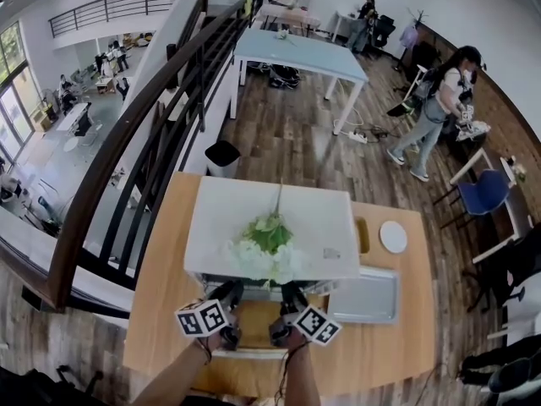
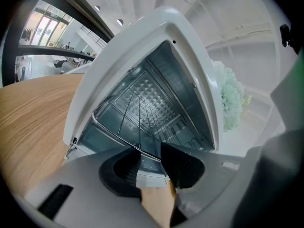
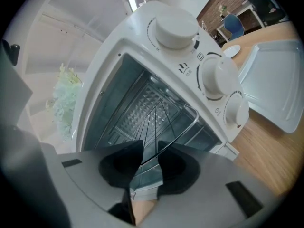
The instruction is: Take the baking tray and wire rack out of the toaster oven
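Note:
A white toaster oven (image 1: 220, 218) stands on the wooden table with its door (image 1: 247, 353) folded down toward me. The wire rack (image 2: 114, 134) lies in the open cavity, and its front corner (image 3: 194, 112) sticks out past the oven's frame. My left gripper (image 2: 152, 160) is shut on the rack's front bar near the left side. My right gripper (image 3: 149, 156) is shut on the same bar further right. In the head view both grippers (image 1: 232, 289) (image 1: 292, 293) are side by side at the oven mouth. The silver baking tray (image 1: 365, 297) lies on the table right of the oven.
Artificial flowers (image 1: 266, 244) lie on the oven's top. Three control knobs (image 3: 216, 77) line the oven's right front. A small white plate (image 1: 393, 237) sits behind the tray. The table's front edge is just beyond the open door.

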The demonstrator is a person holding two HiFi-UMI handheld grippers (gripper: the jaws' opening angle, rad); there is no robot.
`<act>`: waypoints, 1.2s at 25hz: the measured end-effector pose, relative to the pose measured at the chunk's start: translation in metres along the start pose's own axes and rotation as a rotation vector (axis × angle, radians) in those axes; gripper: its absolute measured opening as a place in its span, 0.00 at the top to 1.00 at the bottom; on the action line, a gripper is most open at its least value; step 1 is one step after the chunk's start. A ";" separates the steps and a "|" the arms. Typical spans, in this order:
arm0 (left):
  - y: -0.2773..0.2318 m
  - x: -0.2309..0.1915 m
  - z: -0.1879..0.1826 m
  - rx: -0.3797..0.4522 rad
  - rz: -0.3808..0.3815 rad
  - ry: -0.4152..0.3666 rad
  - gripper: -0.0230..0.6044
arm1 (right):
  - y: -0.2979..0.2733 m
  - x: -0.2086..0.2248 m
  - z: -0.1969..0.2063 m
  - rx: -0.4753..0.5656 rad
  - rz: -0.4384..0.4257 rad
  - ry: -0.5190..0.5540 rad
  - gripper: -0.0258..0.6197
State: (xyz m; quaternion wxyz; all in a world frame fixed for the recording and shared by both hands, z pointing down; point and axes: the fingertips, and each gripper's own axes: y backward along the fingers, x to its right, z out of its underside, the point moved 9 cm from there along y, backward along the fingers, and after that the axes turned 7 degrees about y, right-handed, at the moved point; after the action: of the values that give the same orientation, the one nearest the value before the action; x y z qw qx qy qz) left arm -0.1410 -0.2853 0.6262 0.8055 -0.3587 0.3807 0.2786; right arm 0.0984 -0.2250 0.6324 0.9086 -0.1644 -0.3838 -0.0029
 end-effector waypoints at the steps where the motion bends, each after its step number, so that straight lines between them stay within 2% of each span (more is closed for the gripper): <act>1: 0.002 0.000 0.001 0.000 0.000 -0.001 0.76 | 0.002 -0.001 0.001 -0.001 -0.001 -0.002 0.82; 21: 0.029 0.006 0.023 0.025 -0.017 0.002 0.76 | 0.032 -0.005 0.014 -0.019 -0.036 -0.019 0.83; 25: 0.037 0.009 0.029 0.032 -0.017 -0.002 0.76 | 0.042 -0.005 0.021 -0.034 -0.024 -0.064 0.83; 30: 0.043 0.010 0.033 0.035 -0.022 0.001 0.76 | 0.047 -0.007 0.022 -0.030 -0.041 -0.046 0.83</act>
State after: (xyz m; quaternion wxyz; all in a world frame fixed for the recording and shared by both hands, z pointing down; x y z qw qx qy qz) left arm -0.1531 -0.2317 0.6174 0.8145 -0.3489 0.3819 0.2628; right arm 0.0842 -0.1744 0.6276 0.8968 -0.1704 -0.4077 -0.0236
